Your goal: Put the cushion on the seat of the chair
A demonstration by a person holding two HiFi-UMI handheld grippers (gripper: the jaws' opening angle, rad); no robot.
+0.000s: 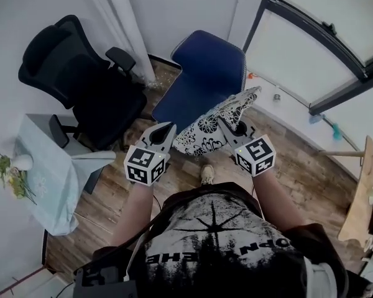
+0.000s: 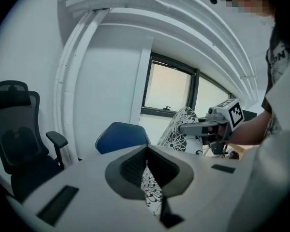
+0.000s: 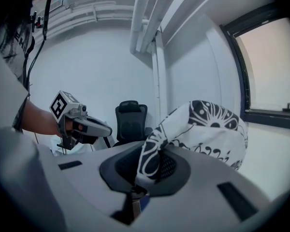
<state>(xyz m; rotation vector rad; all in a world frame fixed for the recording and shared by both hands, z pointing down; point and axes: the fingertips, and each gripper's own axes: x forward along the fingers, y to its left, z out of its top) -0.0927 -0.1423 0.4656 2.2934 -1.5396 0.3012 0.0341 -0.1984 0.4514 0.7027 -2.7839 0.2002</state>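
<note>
Head view has the cushion [image 1: 214, 124] hanging in the air between the two grippers, near the front edge of the blue chair [image 1: 202, 73], which stands at 12 o'clock from it. A black chair [image 1: 81, 85] sits off at 10 o'clock and seems to play no part. The left gripper [image 1: 168, 129] has its jaws closed tight on the cushion's left edge, with a fold of the patterned cloth pinched between them in its own view. The right gripper [image 1: 227, 126] is clamped the same way on the right edge. The step in hand, as I read it, is the carry: the cushion is lifted but not yet resting on the seat [image 1: 180, 104]. The next move calls for both hands to go forward together toward 12 o'clock, keeping the cushion level. They should lower it flat onto the seat, and only then should both pairs of jaws part.
</note>
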